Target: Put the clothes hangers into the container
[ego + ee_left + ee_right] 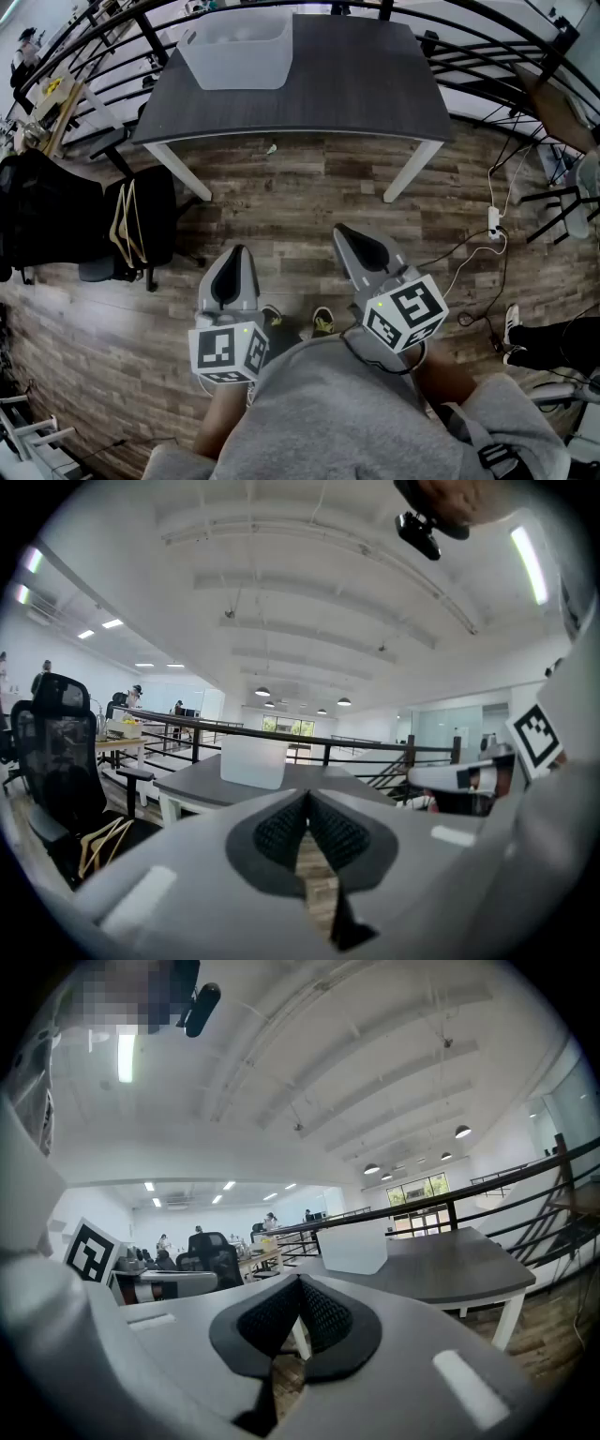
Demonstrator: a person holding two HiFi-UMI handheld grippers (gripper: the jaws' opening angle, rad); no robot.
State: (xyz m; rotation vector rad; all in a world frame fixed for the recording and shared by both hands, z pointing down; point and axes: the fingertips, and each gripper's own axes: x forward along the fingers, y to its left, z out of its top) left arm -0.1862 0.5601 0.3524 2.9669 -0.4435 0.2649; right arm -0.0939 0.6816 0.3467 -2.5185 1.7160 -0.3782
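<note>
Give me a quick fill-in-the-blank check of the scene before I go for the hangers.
1. The white container stands on the dark ____.
2. The wooden hangers rest on a black office ____.
3. The left gripper and right gripper both have their jaws ____, with nothing between them.
Missing words: table; chair; shut.

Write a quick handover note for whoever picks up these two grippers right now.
Left gripper: fingers shut, holding nothing.
Right gripper: fingers shut, holding nothing.
Both are close to the body, well short of the table.
Hangers: a pale bunch on the black chair off to the left, untouched.
Container: a white bin on the table's far left corner; it looks empty.
Done: nothing yet.
Left: fetch the hangers and put them into the container.
</note>
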